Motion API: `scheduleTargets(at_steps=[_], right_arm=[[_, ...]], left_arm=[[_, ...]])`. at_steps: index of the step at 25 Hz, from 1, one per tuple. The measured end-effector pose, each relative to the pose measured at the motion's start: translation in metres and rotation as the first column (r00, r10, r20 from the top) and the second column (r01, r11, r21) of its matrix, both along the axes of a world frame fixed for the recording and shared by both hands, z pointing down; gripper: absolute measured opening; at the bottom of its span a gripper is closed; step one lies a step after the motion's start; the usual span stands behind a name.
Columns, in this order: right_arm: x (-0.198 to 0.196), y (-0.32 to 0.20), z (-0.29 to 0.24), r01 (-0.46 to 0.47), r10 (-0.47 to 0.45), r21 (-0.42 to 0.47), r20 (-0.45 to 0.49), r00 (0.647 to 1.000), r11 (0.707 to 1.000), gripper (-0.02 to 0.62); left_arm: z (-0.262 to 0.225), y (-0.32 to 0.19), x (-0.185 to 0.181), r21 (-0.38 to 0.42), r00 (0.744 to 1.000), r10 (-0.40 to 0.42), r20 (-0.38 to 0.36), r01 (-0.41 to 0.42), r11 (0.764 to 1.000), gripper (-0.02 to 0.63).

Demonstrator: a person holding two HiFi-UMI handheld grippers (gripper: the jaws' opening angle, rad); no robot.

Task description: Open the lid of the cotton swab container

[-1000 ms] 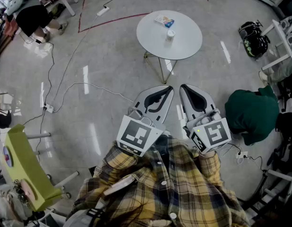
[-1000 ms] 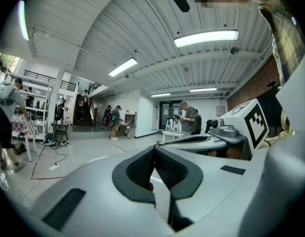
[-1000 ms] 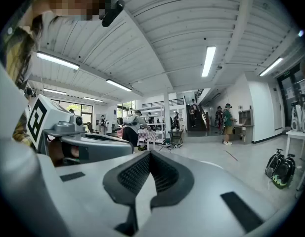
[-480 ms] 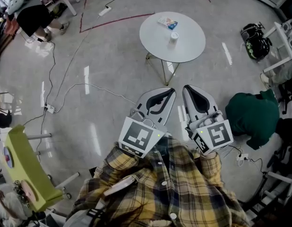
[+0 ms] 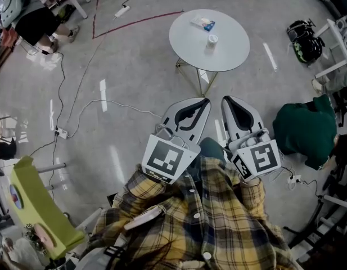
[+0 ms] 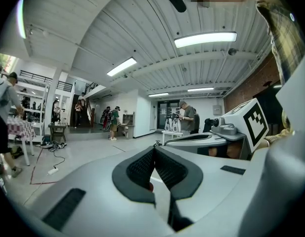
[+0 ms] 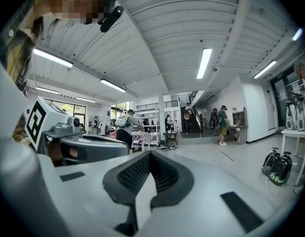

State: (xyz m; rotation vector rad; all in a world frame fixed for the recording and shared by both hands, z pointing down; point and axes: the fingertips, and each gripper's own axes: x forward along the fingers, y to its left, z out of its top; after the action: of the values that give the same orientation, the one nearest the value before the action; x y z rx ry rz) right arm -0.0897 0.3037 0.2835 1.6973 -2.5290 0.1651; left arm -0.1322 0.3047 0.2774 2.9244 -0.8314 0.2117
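Holding left gripper (image 5: 201,103) and right gripper (image 5: 227,100) roughly level, side by side, jaws of each pressed together, nothing between them. Not at the job yet: container (image 5: 213,39) well ahead on round table (image 5: 187,49), near its middle, just beside a flat packet (image 5: 202,22). Step in hand, probably: closing in on table. Best approached square-on, jaws parted before arrival, one side to pin the base, other for the lid. Small, white, round, upright; lid detail too small to tell.

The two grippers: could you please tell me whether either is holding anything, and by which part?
Nothing is held: the left gripper and right gripper are both shut and empty, far from the container on the table.
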Motion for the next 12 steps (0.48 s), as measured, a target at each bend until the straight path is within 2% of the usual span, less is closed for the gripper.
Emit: scheduleTargets(at_steps=[7,12], right_arm=[[0.008,-0.012,0.006,0.000,0.000,-0.021,-0.006,1.000,1.000,0.015],[0.017,-0.042,0.016,0.009,-0.009,-0.029,0.001,1.000,1.000,0.016]], left_arm=[[0.004,-0.014,0.008,-0.001,1.000,0.000,-0.006,0.000,1.000,0.020],[0.012,-0.046,0.013,-0.004,1.000,-0.018,-0.002,0.018,1.000,0.020]])
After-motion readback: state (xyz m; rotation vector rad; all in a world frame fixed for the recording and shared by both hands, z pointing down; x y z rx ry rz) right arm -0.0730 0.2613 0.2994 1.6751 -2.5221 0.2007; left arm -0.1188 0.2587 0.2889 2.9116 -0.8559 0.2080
